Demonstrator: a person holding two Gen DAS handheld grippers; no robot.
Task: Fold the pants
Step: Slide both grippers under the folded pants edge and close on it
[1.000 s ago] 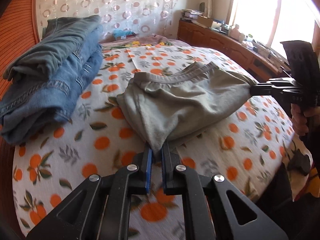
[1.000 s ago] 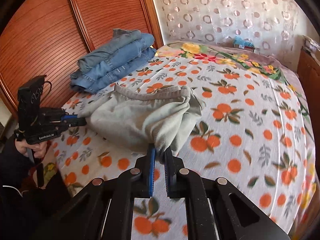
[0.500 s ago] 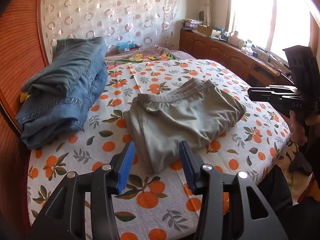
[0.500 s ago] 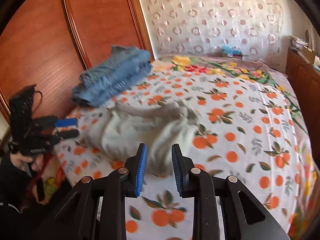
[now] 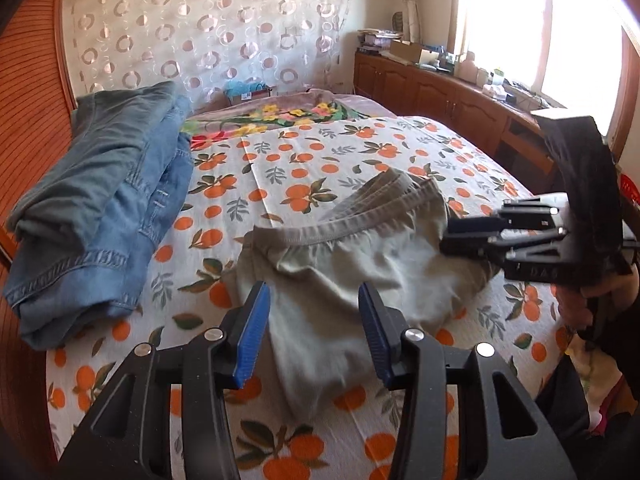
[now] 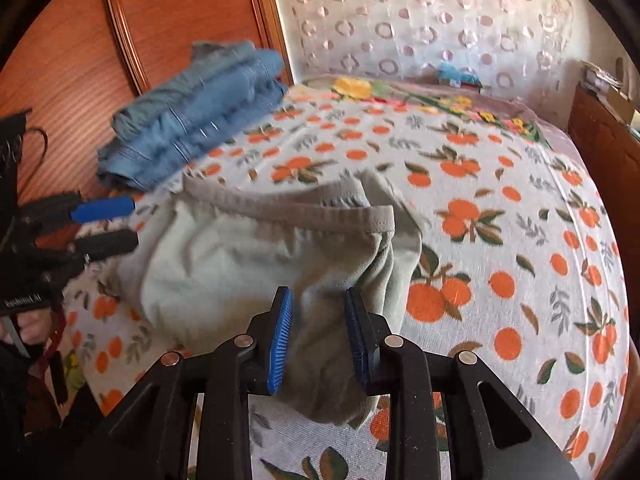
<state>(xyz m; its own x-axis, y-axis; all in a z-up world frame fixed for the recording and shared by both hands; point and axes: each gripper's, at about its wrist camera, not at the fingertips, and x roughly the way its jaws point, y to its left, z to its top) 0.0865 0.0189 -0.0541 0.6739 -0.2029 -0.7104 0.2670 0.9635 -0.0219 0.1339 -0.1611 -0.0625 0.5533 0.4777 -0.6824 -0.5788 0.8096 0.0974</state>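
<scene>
A stack of folded blue jeans (image 5: pixel 104 208) lies on the orange-print bedsheet (image 5: pixel 320 152) beside the wooden wardrobe (image 6: pixel 80 40), with a circle-patterned curtain (image 5: pixel 208 28) behind the bed and a cluttered wooden cabinet (image 5: pixel 440 92) under the bright window (image 5: pixel 520 12).

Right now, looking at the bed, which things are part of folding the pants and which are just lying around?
Part of the job:
- grey-green pants, lying folded on the bedspread
- left gripper, open
- right gripper, open

Just lying about:
- stack of folded jeans by the wooden headboard
- cluttered wooden sideboard under the window
</scene>
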